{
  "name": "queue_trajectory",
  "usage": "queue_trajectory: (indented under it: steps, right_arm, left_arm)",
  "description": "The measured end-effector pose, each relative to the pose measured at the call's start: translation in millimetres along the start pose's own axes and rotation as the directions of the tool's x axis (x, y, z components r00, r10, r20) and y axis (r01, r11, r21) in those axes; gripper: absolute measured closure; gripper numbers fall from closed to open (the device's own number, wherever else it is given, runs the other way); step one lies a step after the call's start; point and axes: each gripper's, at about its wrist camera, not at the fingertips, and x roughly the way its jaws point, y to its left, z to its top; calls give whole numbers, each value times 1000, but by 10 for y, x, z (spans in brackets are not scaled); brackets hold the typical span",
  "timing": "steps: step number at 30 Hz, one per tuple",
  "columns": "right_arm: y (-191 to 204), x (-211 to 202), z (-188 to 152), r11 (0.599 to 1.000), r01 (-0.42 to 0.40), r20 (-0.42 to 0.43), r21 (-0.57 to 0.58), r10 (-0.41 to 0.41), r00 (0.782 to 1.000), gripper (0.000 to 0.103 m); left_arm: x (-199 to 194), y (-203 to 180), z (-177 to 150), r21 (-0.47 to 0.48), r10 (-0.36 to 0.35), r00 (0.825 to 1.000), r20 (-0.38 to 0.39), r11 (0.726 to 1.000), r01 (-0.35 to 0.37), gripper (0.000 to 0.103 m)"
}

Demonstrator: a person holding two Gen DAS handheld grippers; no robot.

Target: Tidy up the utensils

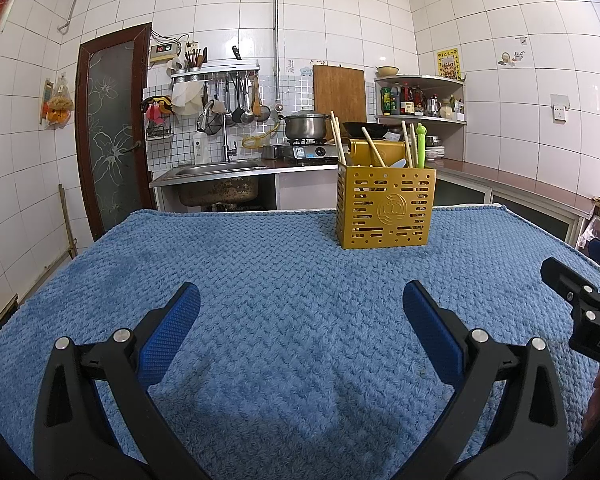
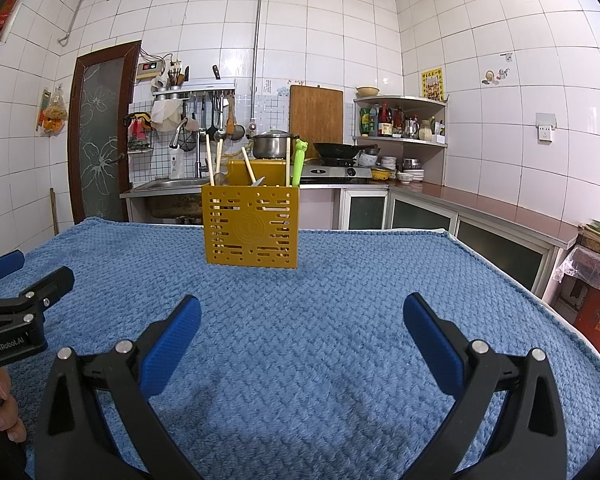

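A yellow perforated utensil holder (image 1: 386, 208) is seen upright at the far side of the tabletop, which is covered by a blue knitted cloth (image 1: 260, 272). Wooden chopsticks (image 1: 337, 136), a metal spoon (image 2: 220, 178) and a green frog-topped utensil (image 1: 420, 146) are held upright inside it, leaning at slight angles. The left gripper (image 1: 301, 306) is held low over the near part of the cloth, its blue-padded fingers (image 1: 172, 332) spread wide with nothing between them. The right gripper (image 2: 302, 314) is held just to its right, likewise spread wide and empty. Both are well apart from the holder. On the far counter a steel pot (image 1: 305, 124) and a black wok (image 2: 336, 149) are seen on a stove.
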Motion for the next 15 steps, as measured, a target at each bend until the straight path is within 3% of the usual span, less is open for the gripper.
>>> queue_trajectory:
  steps: [15]
  right_arm:
    - [3,2,-4,1000,0,-1,-1,0,1000,4]
  left_arm:
    - [-26,-6,-12,-2,3,1000,6,1000,-3,5]
